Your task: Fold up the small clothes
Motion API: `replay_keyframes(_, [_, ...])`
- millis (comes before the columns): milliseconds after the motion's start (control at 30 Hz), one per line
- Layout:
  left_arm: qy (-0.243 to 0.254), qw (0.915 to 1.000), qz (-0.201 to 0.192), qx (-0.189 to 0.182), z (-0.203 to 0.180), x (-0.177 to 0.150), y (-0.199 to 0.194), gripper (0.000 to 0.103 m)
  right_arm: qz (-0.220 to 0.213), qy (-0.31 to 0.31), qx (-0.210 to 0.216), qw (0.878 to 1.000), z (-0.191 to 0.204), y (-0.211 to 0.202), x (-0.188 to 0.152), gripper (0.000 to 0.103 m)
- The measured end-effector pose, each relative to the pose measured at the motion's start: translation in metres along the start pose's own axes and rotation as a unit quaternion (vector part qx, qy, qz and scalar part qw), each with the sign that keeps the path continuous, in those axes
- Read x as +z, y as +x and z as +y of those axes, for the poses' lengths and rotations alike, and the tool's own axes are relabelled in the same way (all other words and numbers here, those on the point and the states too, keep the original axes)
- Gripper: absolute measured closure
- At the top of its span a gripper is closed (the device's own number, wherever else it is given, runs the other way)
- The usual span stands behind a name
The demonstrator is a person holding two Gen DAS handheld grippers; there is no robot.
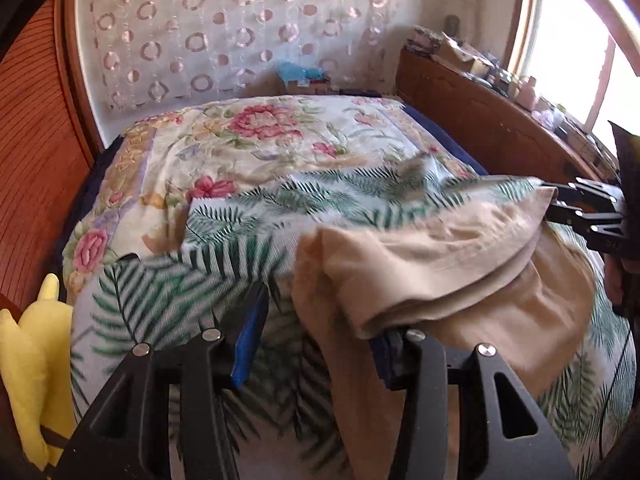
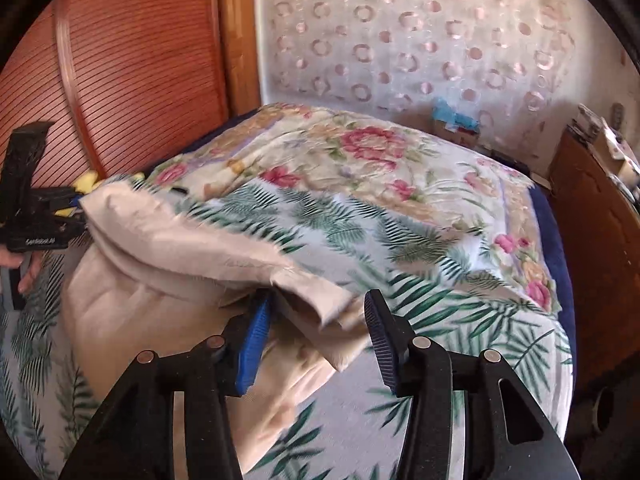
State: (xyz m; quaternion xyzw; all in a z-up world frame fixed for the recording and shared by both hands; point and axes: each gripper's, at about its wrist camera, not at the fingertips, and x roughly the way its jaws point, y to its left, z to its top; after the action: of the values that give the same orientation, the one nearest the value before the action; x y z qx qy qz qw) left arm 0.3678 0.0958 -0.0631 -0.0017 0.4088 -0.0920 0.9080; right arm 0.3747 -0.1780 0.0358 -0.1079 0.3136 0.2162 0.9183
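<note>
A beige garment (image 1: 440, 264) lies partly folded on the palm-leaf sheet (image 1: 224, 264) of the bed. My left gripper (image 1: 320, 344) is open, its jaws wide apart; the cloth's near corner drapes over its right finger (image 1: 396, 356). In the right wrist view the same garment (image 2: 168, 248) has a folded band across the top. My right gripper (image 2: 316, 336) is open, and a loose corner of the cloth hangs between its jaws, touching the left blue pad (image 2: 254, 344). The right gripper shows at the cloth's far end (image 1: 560, 206); the left gripper at the other end (image 2: 76, 208).
A floral quilt (image 1: 248, 136) covers the far half of the bed. A wooden headboard with clutter on top (image 1: 480, 120) runs along the right. A yellow soft toy (image 1: 32, 344) sits at the left edge by the wooden slatted wall (image 1: 36, 120).
</note>
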Motion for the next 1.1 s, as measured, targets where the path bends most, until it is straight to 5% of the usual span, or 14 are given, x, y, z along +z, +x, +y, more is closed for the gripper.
replay_keyframes(133, [-0.047,0.9979,-0.011,0.043,0.022,0.017,0.014,0.055,-0.003,0.045,-0.059,0.997,-0.025,0.01,0.011,0.053])
replay_keyframes(467, [-0.069,0.9971,-0.031,-0.001,0.035,0.011,-0.007,0.055,-0.012,0.052,0.011,0.999,-0.017,-0.016,-0.005,0.053])
replay_keyframes(667, [-0.06,0.9977,-0.02,-0.026,0.021,0.015,-0.005,0.055,0.027,0.09,0.039,0.995,-0.052,0.014,-0.008,0.053])
replay_keyframes(733, [-0.058,0.9978,-0.017,-0.026,0.016,0.016,-0.003,0.055,0.029,0.106,0.062,0.992,-0.063,0.021,-0.003,0.062])
replay_keyframes(800, [-0.054,0.998,-0.015,-0.028,0.013,0.017,0.0,0.055,0.023,0.104,0.094,0.99,-0.067,0.023,0.002,0.093])
replay_keyframes(867, [-0.049,0.9983,-0.01,-0.029,0.008,0.018,0.004,0.055,0.004,0.09,0.104,0.99,-0.071,0.02,0.004,0.1])
replay_keyframes(1000, [-0.044,0.9987,-0.002,-0.027,0.003,0.021,0.014,0.055,-0.028,0.134,0.017,0.991,-0.096,0.01,0.001,0.101])
replay_keyframes(1100, [-0.042,0.9989,-0.001,-0.022,0.001,0.023,0.018,0.055,-0.022,0.145,0.014,0.989,-0.108,0.011,-0.002,0.1])
